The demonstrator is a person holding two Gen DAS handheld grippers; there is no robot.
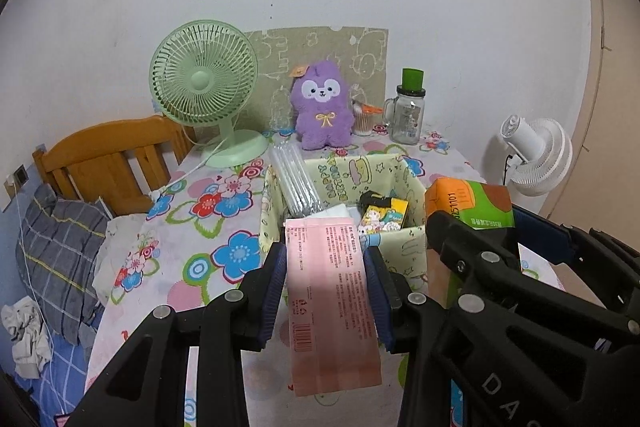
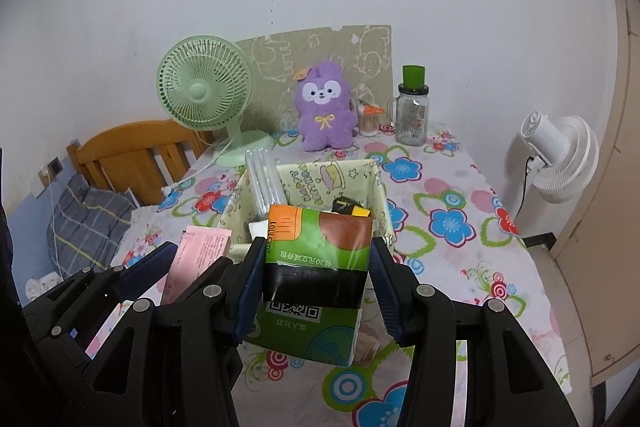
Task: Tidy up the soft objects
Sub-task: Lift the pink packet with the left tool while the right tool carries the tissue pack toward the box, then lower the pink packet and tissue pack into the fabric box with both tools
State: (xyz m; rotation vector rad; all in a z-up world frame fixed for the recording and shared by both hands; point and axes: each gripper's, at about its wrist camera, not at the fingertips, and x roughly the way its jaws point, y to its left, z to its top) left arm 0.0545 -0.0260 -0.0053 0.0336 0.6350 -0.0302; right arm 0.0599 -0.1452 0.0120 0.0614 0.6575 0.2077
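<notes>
My left gripper is shut on a pink tissue pack, held above the flowered tablecloth in front of the fabric storage box. My right gripper is shut on a green and orange tissue pack, also raised just before the fabric storage box. In the left wrist view the green and orange pack and the right gripper's fingers show at the right. In the right wrist view the pink pack shows at the left. A purple plush toy sits upright behind the box.
The box holds a clear tube bundle and a small cartoon packet. A green desk fan stands back left, a glass jar with a green lid back right. A wooden headboard, a pillow and a white fan flank the table.
</notes>
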